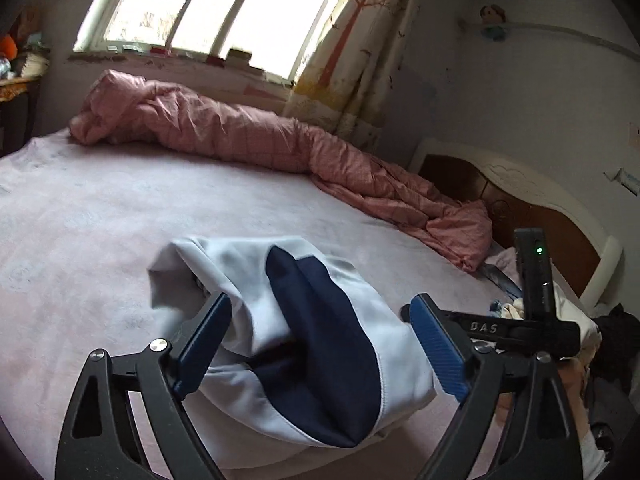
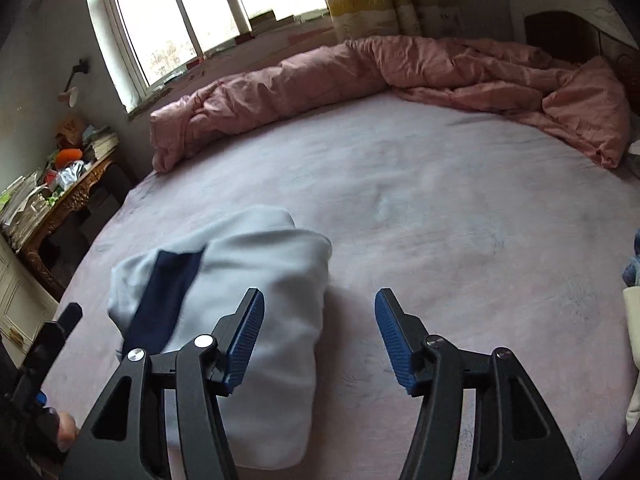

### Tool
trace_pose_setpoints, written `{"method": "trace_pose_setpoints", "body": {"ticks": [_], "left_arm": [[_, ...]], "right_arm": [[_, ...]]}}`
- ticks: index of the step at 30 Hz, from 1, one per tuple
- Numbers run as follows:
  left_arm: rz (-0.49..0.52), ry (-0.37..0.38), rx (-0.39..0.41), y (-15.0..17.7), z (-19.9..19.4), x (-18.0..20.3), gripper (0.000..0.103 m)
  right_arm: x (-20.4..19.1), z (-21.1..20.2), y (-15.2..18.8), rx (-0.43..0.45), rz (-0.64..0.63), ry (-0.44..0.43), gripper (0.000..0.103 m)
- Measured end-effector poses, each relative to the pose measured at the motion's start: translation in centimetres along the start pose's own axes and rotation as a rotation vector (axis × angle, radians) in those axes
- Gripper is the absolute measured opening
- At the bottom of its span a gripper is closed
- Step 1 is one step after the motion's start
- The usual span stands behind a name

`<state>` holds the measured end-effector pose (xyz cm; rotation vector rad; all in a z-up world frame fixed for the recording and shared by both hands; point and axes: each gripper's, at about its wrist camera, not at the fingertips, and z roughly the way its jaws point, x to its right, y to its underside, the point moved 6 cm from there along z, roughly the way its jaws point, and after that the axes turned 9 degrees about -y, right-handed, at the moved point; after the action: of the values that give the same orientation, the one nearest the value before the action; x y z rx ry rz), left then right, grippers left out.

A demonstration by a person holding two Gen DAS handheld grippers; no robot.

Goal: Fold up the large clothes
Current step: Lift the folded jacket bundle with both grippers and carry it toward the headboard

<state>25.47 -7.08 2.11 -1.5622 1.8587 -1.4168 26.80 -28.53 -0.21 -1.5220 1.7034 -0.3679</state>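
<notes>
A folded garment point(image 1: 248, 280), pale blue-white with a navy panel, lies bundled on the pink bed sheet point(image 1: 80, 220). My left gripper point(image 1: 320, 344) hovers over its near end with the jaws wide apart; the cloth lies between and below the blue pads point(image 1: 440, 348), which do not press it. In the right wrist view the same garment point(image 2: 264, 280) sits lower left. My right gripper point(image 2: 320, 340) is open beside it, its left finger over the garment's right edge and nothing between the pads. Each gripper shows at the edge of the other's view.
A crumpled pink quilt point(image 2: 360, 68) runs along the far side of the bed below the window point(image 1: 220, 4). A wooden headboard point(image 1: 520, 200) and loose clothes point(image 1: 516, 308) are at the right. A cluttered desk point(image 2: 60, 188) stands left of the bed.
</notes>
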Motion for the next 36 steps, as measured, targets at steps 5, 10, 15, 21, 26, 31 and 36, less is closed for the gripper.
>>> {"method": "trace_pose_setpoints", "body": {"ticks": [5, 10, 15, 21, 26, 31, 36], "left_arm": [[-0.097, 0.049, -0.167, 1.1, 5.9, -0.6, 0.084], [-0.067, -0.025, -0.033, 0.2, 3.1, -1.1, 0.002], [0.045, -0.273, 0.072, 0.2, -1.4, -1.2, 0.003], [-0.136, -0.355, -0.188, 3.2, 3.0, -7.5, 0.015], [-0.151, -0.491, -0.212, 4.4, 3.4, -9.6, 0.096], [-0.315, -0.291, -0.330, 6.1, 4.6, -11.1, 0.097], [-0.420, -0.088, -0.434, 7.6, 5.3, -10.0, 0.098]], "right_arm": [[-0.1, 4.3, 3.4, -0.116, 0.080, -0.232, 0.053], [-2.4, 4.6, 3.4, -0.103, 0.015, -0.296, 0.041], [-4.7, 4.1, 3.0, -0.077, -0.006, -0.300, 0.051], [-7.8, 4.8, 3.7, -0.067, -0.081, -0.260, 0.077], [-5.5, 6.6, 4.6, -0.107, 0.051, -0.325, 0.086], [-4.1, 7.3, 5.0, -0.127, 0.074, -0.381, 0.088], [-2.8, 9.7, 5.7, -0.196, 0.190, -0.530, 0.099]]}}
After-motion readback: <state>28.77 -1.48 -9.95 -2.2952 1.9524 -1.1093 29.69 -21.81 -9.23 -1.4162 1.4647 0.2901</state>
